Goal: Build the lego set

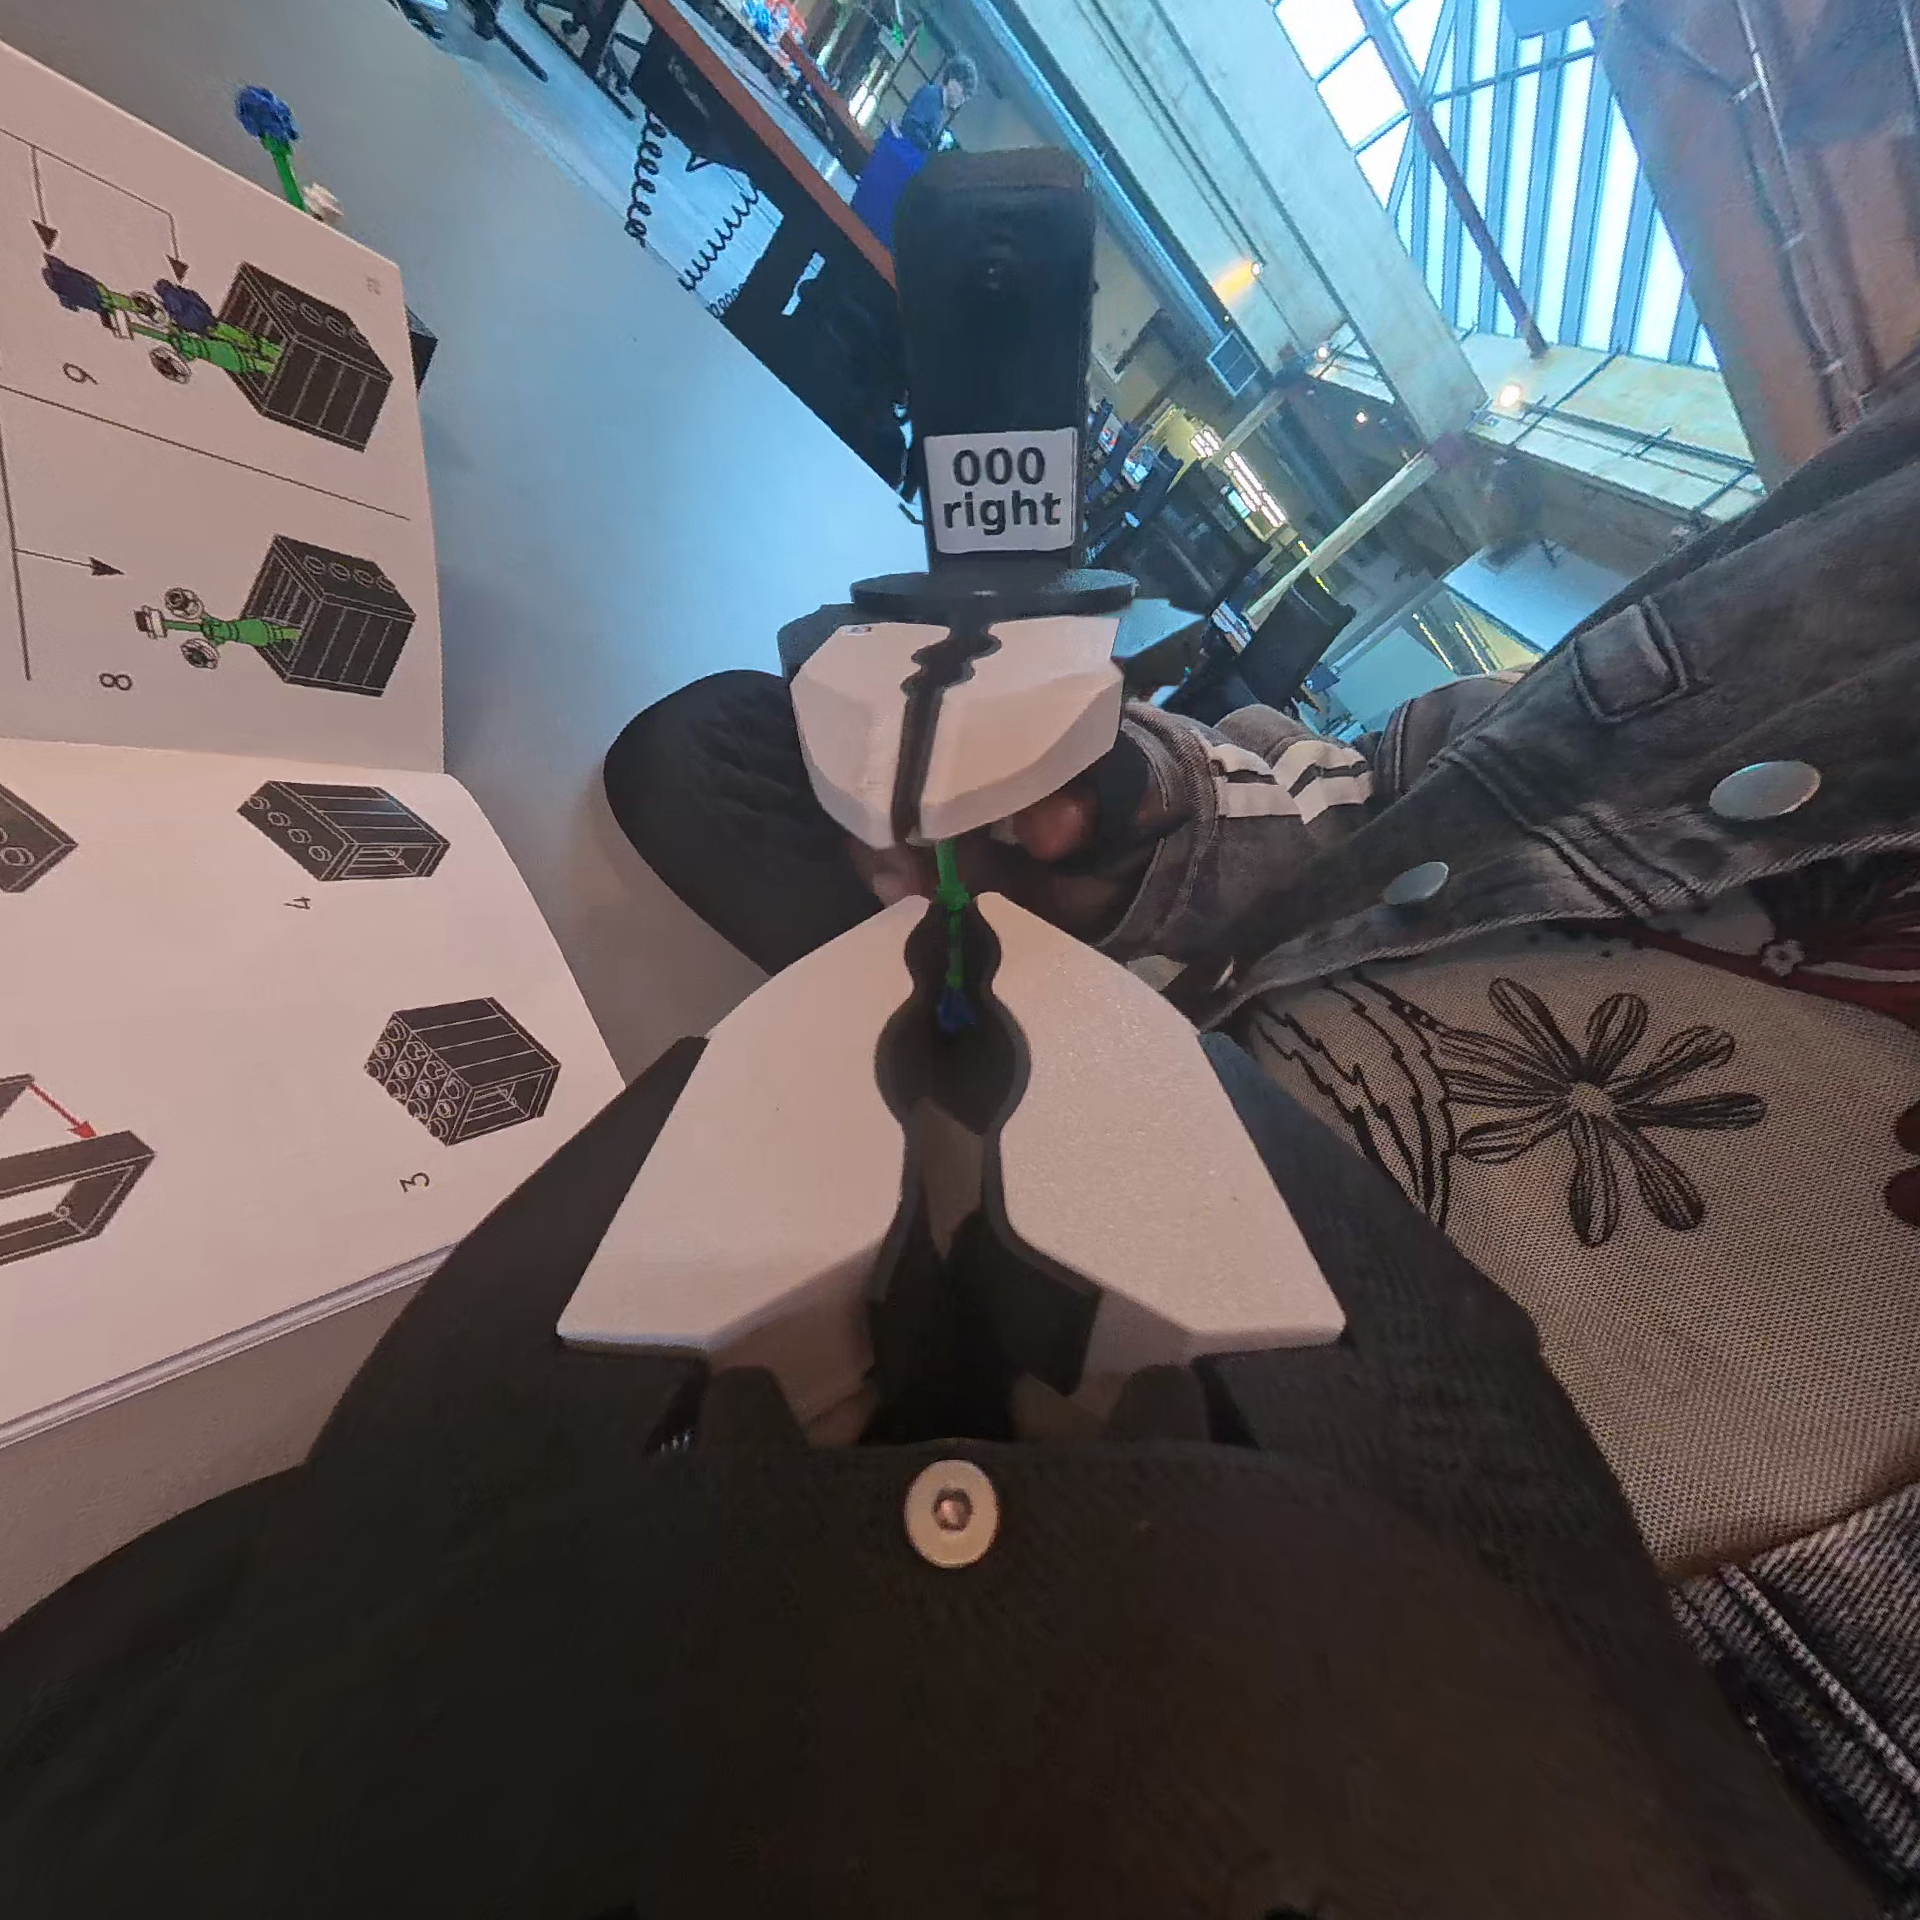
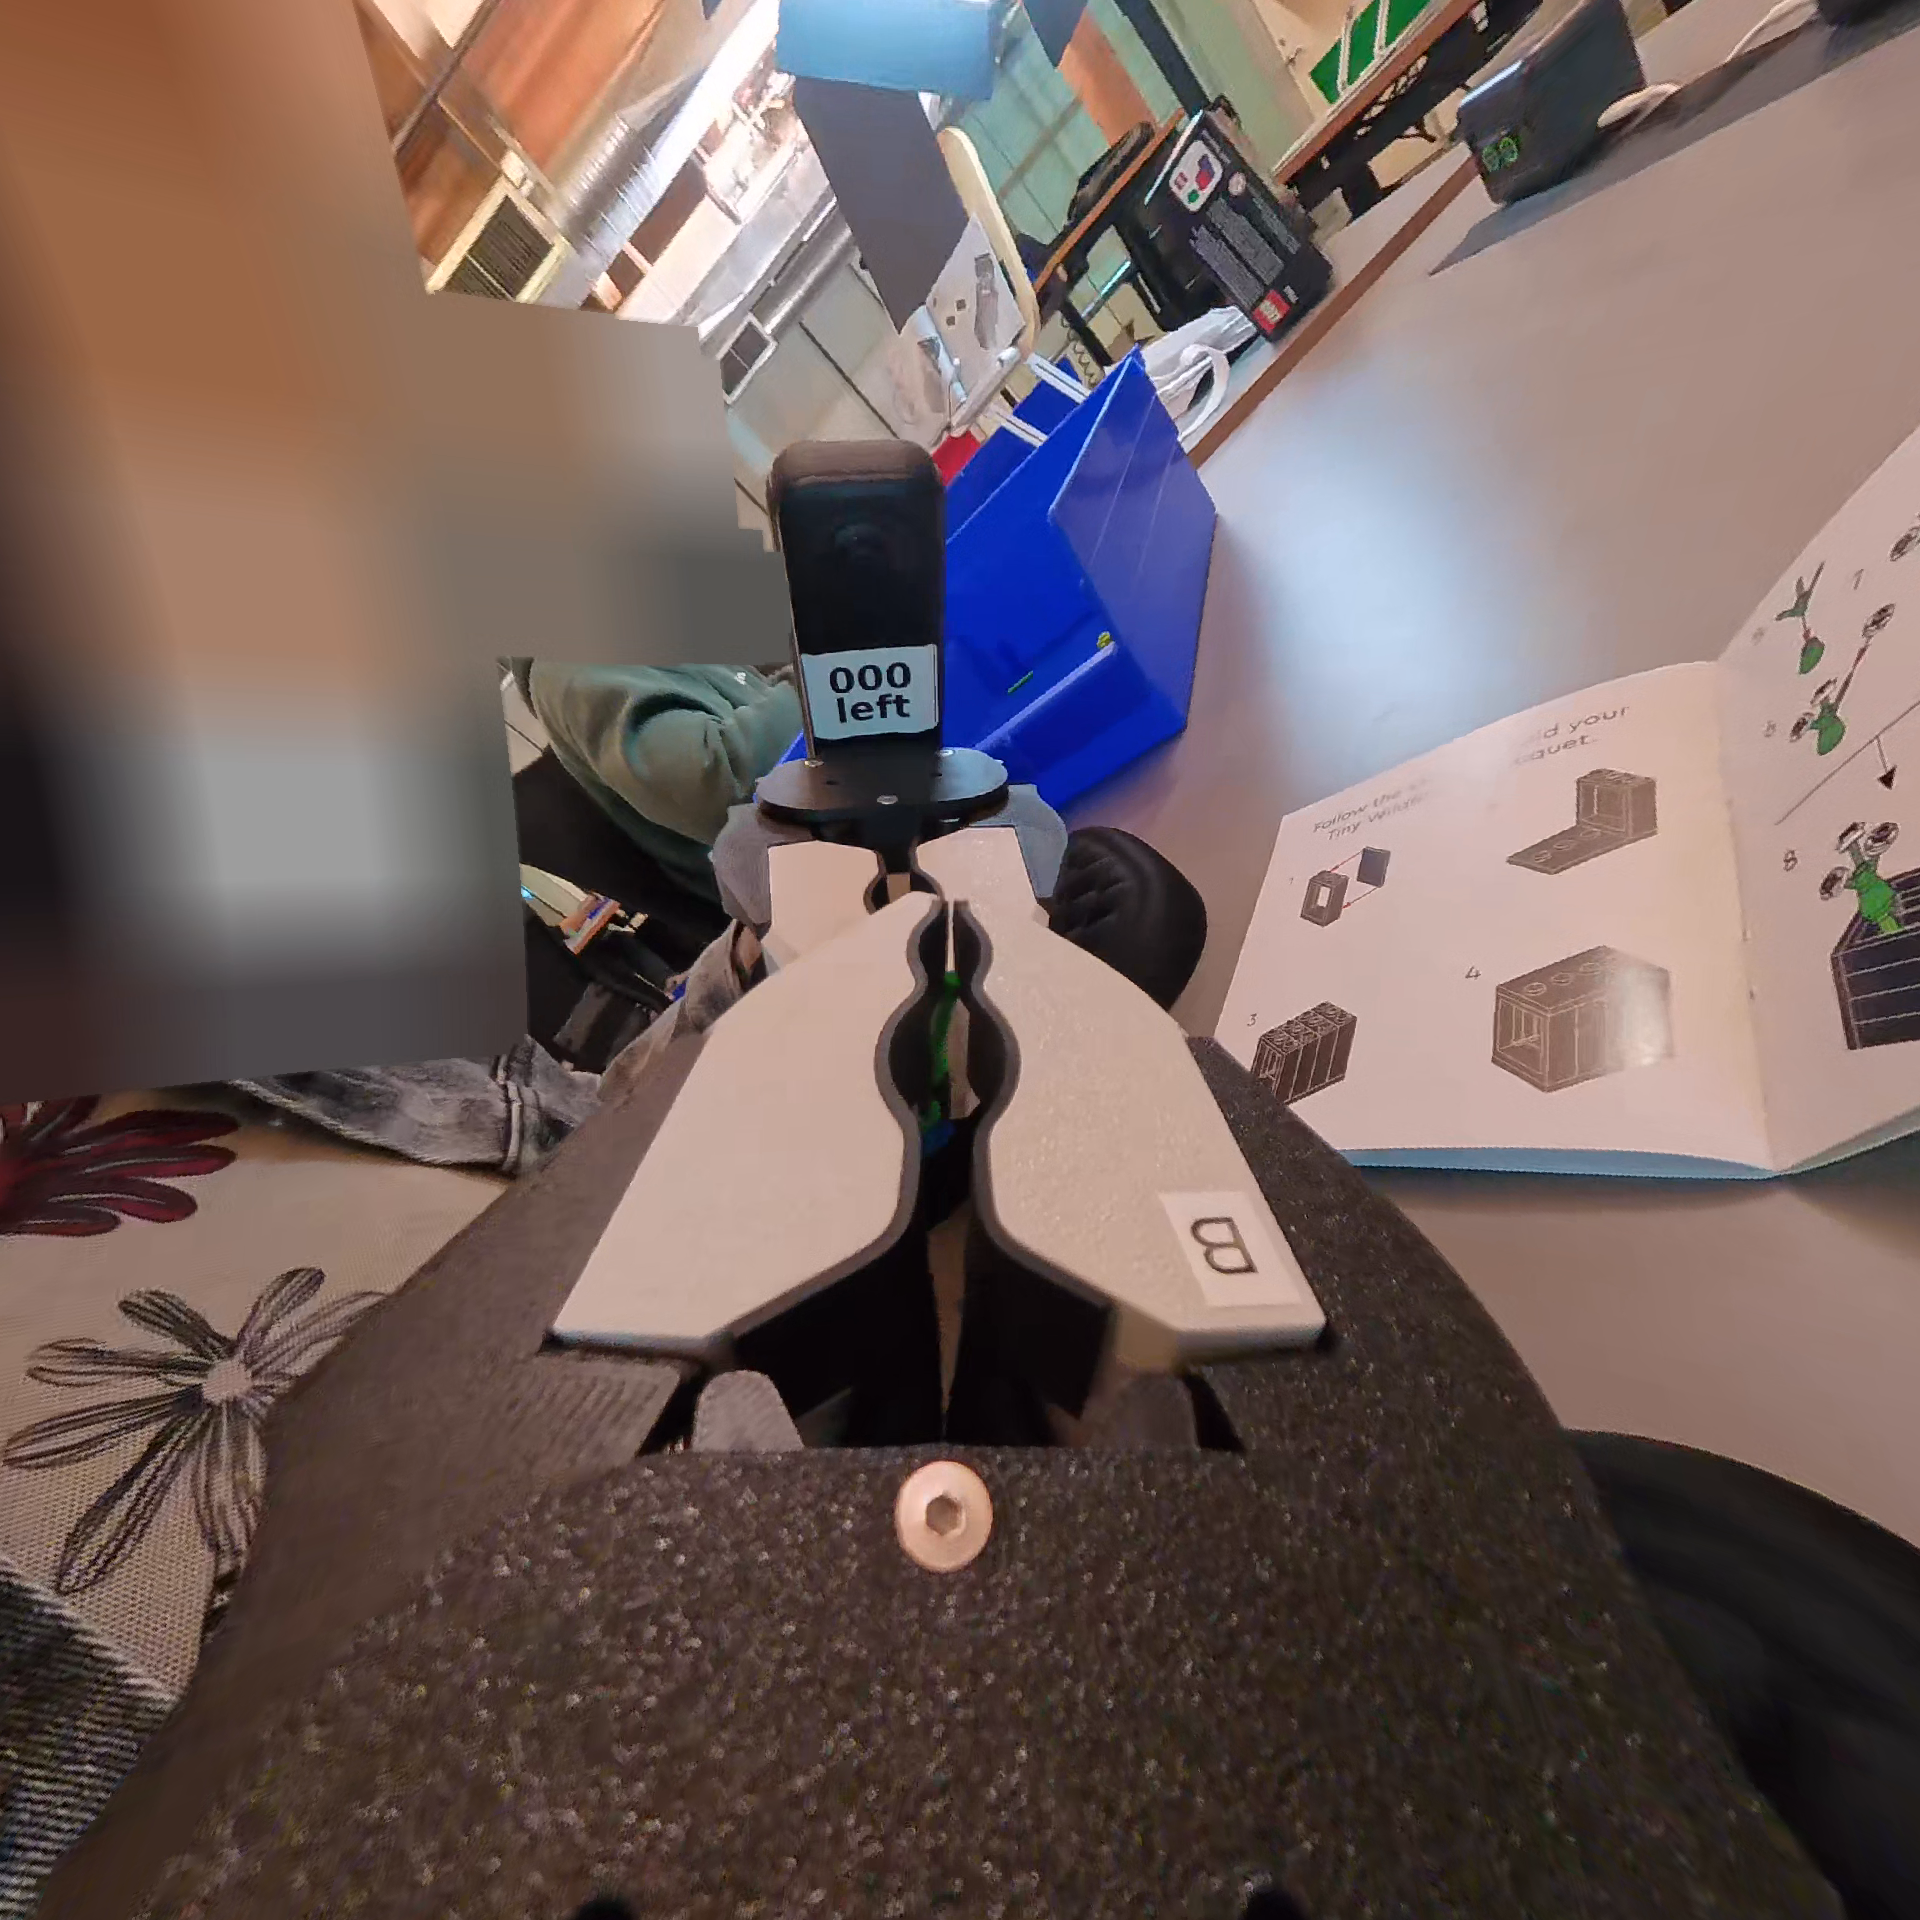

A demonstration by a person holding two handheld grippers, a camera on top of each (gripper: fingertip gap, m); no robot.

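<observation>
My left gripper (image 1: 951,906) is shut on a green lego stem (image 1: 947,873), with a blue flower piece (image 1: 952,1013) sitting in the gap between its white fingers. My right gripper (image 1: 916,831) faces it tip to tip and is shut on the stem's other end. In the right wrist view the right gripper (image 2: 948,906) is closed on the green stem (image 2: 943,1023), with a bit of blue (image 2: 938,1127) behind it, and the left gripper (image 2: 902,883) is directly opposite. Both are held in the air off the table.
The open instruction booklet (image 1: 208,935) lies on the grey table and also shows in the right wrist view (image 2: 1558,935). A built blue flower on a green stem (image 1: 272,125) stands beyond the booklet. A blue bin (image 2: 1091,582) and a black box (image 2: 1226,229) sit farther off. The person's jacket (image 1: 1558,779) is close. Both grippers' tips are close together, under 4 cm apart.
</observation>
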